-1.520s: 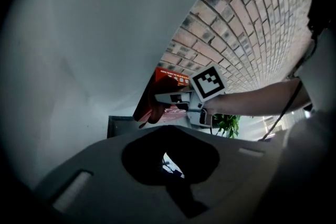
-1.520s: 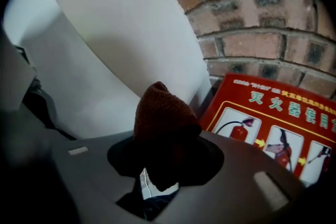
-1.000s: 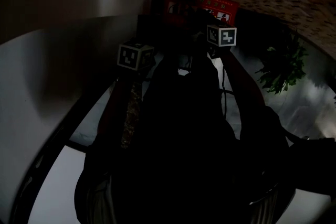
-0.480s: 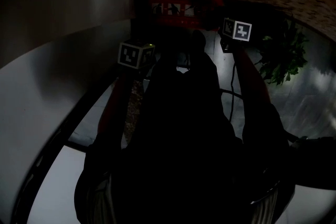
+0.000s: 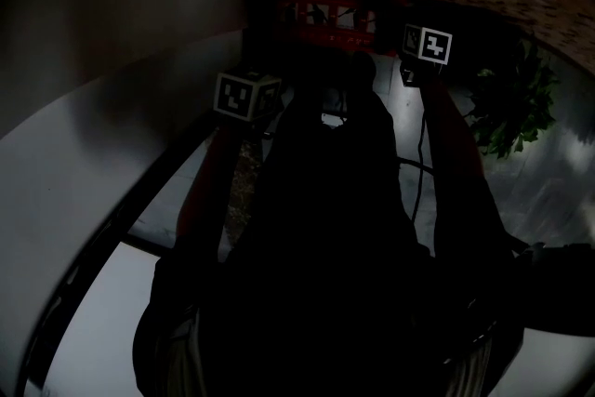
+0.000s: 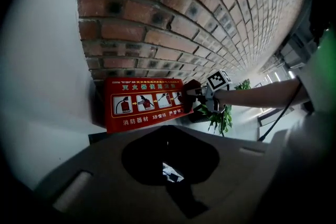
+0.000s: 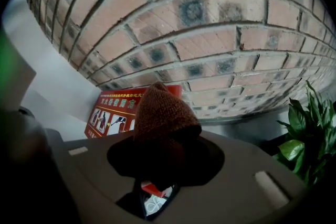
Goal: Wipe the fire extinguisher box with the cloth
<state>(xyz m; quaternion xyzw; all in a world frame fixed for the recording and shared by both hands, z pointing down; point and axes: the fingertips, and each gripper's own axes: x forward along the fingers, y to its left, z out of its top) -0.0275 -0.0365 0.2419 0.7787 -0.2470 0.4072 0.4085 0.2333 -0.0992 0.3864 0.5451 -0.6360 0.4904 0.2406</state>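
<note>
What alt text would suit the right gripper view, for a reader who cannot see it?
The right gripper holds a brown knitted cloth pinched between its jaws. Behind it a red fire extinguisher box stands at the foot of a brick wall, with a green plant at the right.

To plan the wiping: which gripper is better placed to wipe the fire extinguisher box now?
Right. The right gripper holds the cloth close to the fire extinguisher box; the left gripper has no cloth.
</note>
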